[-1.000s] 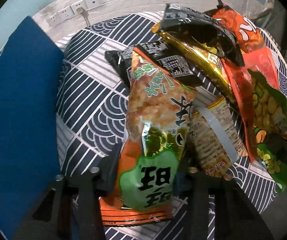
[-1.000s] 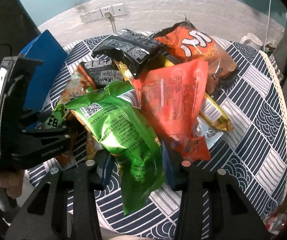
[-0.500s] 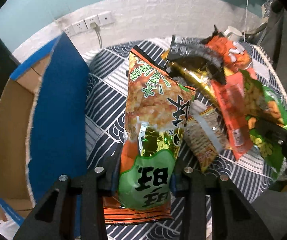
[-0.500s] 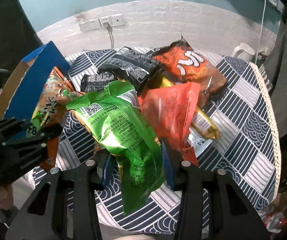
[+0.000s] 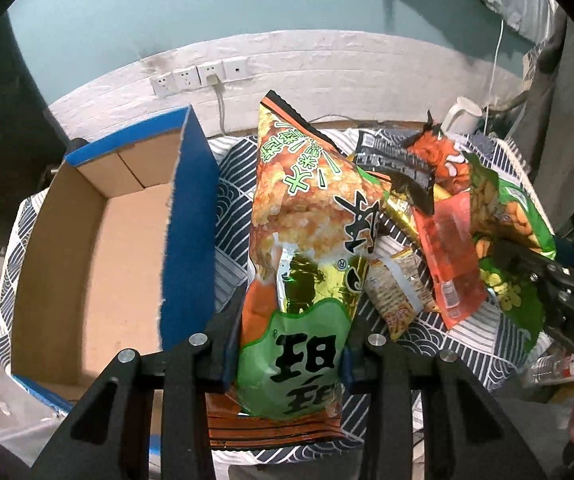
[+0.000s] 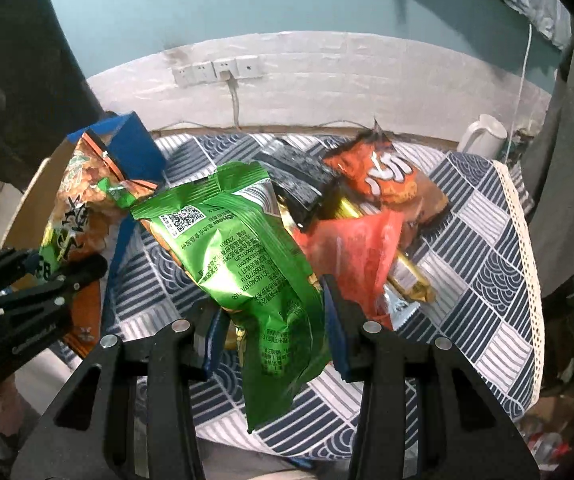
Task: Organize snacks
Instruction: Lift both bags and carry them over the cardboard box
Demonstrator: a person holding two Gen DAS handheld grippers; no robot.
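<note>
The orange-and-green rice-cracker snack bag [image 5: 307, 240] stands upright in the left claw [image 5: 287, 352], whose jaws have just been closing and now pinch the bag's lower part from both sides. The crinkled green foil snack bag [image 6: 243, 264] is clamped the same way in the right claw [image 6: 271, 320], its printed back facing the camera and its bottom end hanging below the pads.

To the left of the left claw sits a blue-sided cardboard box [image 5: 187, 216], open at the top; the brown inside that shows holds nothing, though its near corner is hidden behind the claw.

Ahead and to the right of both claws lies the heap of remaining snack packets [image 6: 367, 208], orange, red, black and gold, on the bench under a navy-and-white patterned cloth [image 6: 483, 264]. Beyond the bench a white jug [image 6: 483, 136] stands at the far right, before a white brick wall with sockets [image 6: 215, 70] and teal paint above.
</note>
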